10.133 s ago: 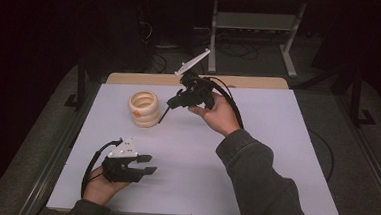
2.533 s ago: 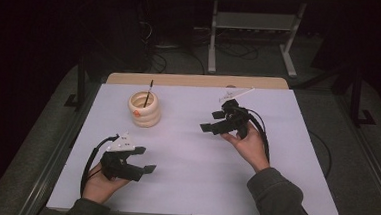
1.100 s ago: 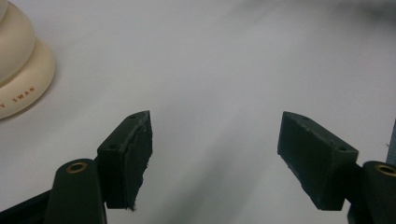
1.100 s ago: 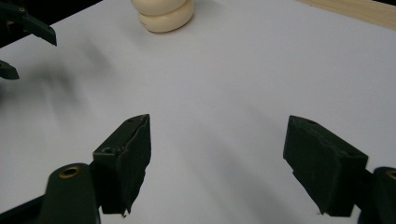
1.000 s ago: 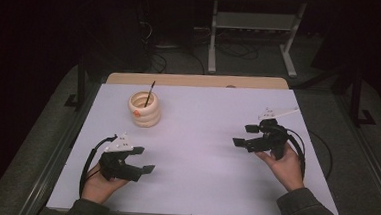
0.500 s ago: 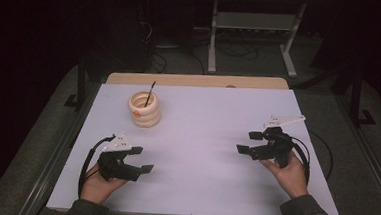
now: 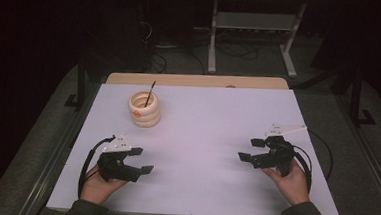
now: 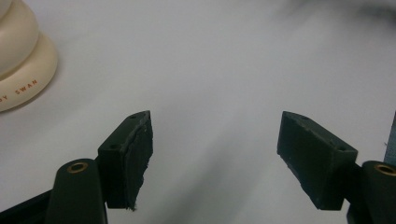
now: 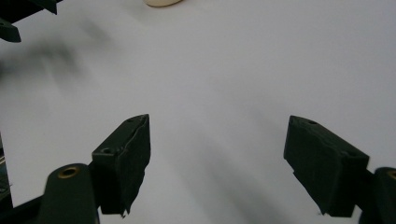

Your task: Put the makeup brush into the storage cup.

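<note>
Jaws are standing released on your left gripper [image 7: 142, 160] and right gripper [image 7: 250, 148], both resting apart on the counter [image 7: 203, 118], grasping nothing.

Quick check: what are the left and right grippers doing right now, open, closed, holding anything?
Left gripper: open, holding nothing, low over the white table.
Right gripper: open, holding nothing, low over the table.
</note>
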Action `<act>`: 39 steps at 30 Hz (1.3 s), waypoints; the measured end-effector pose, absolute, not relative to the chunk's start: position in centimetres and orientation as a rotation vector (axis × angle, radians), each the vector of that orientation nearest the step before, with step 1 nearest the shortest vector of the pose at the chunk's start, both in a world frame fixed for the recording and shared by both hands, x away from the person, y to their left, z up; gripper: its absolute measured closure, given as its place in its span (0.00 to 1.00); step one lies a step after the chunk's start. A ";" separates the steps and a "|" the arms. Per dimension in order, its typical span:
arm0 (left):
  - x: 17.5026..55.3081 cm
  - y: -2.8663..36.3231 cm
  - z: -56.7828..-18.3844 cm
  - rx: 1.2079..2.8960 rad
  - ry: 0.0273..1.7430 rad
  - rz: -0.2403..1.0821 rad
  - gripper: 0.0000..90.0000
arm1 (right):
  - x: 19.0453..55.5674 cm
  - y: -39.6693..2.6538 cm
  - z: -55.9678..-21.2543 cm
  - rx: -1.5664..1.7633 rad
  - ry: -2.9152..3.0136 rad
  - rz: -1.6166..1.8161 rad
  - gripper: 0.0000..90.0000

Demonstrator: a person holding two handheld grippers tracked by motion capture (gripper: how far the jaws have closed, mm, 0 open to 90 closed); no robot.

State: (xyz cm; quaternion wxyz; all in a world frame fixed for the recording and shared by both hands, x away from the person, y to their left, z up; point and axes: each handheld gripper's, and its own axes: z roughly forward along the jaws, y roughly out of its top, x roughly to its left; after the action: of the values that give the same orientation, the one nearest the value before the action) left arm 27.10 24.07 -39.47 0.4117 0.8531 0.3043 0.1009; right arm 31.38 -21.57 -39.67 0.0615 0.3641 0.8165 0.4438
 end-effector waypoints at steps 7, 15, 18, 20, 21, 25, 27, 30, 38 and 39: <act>27.1 24.0 -39.5 2.145 0.763 0.251 0.29 | 31.0 -21.8 -40.1 1.113 2.477 1.333 0.24; 27.0 24.1 -39.8 2.147 0.768 0.238 0.28 | 30.5 -22.2 -40.5 1.119 2.455 1.342 0.23; 26.8 24.1 -40.1 2.152 0.770 0.236 0.28 | 30.4 -22.3 -40.8 1.120 2.448 1.349 0.22; 26.8 24.2 -40.2 2.160 0.765 0.237 0.27 | 30.4 -22.3 -40.9 1.126 2.453 1.343 0.21; 26.7 24.2 -40.3 2.157 0.773 0.235 0.27 | 30.4 -22.3 -40.9 1.125 2.455 1.335 0.21; 26.5 24.1 -40.6 2.163 0.774 0.241 0.24 | 30.1 -22.3 -41.2 1.122 2.451 1.337 0.20; 26.3 24.0 -40.7 2.171 0.773 0.243 0.23 | 29.9 -22.4 -41.5 1.129 2.452 1.329 0.18; 26.2 24.0 -40.9 2.187 0.765 0.250 0.21 | 29.7 -22.6 -41.6 1.128 2.446 1.325 0.18; 25.9 24.3 -41.0 2.170 0.785 0.253 0.20 | 29.1 -23.3 -41.6 1.142 2.404 1.341 0.16; 26.0 24.3 -41.0 2.165 0.785 0.257 0.20 | 29.1 -23.4 -41.6 1.142 2.406 1.337 0.16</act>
State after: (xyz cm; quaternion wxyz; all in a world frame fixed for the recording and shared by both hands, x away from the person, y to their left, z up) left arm 25.96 24.31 -41.03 0.4007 0.8561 0.3102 0.1016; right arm 29.06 -23.35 -41.60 0.0808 0.3819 0.8047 0.4473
